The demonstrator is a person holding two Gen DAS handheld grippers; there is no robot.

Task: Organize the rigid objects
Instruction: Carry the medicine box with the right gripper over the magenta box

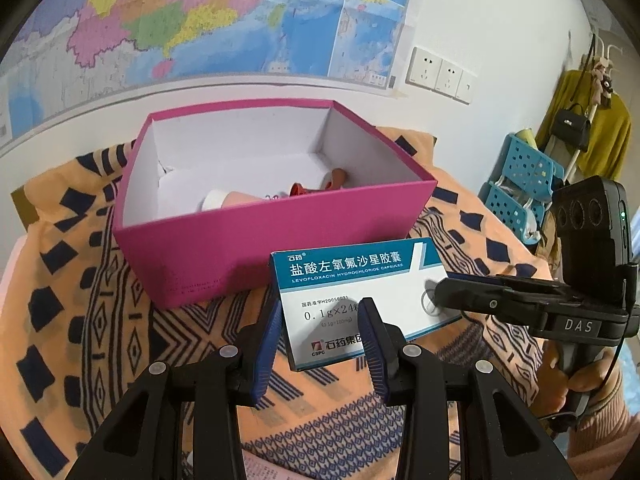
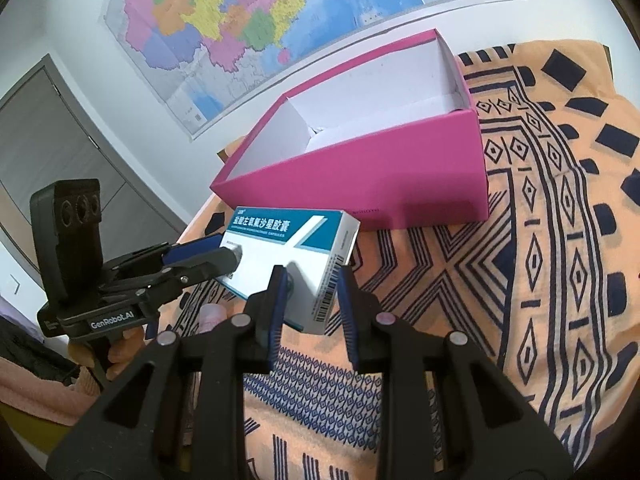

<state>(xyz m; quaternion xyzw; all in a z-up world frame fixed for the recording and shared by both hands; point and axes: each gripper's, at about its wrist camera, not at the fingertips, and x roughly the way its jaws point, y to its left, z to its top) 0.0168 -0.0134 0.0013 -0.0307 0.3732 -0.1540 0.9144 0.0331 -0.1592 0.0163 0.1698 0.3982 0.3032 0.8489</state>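
Items (image 1: 256, 196) in pink box (image 1: 240, 248) partly hidden.

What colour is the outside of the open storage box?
Magenta pink outside, white inside; the storage box shows best in the right wrist view.

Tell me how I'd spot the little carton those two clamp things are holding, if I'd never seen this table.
Find the open pink box on the orange patterned cloth. Just in front of it, lifted off the cloth, is the medicine carton, pinched by the left gripper and the right gripper. It is the only white and teal item, printed with Chinese text and "Levofloxacin Hydrochloride Capsules".
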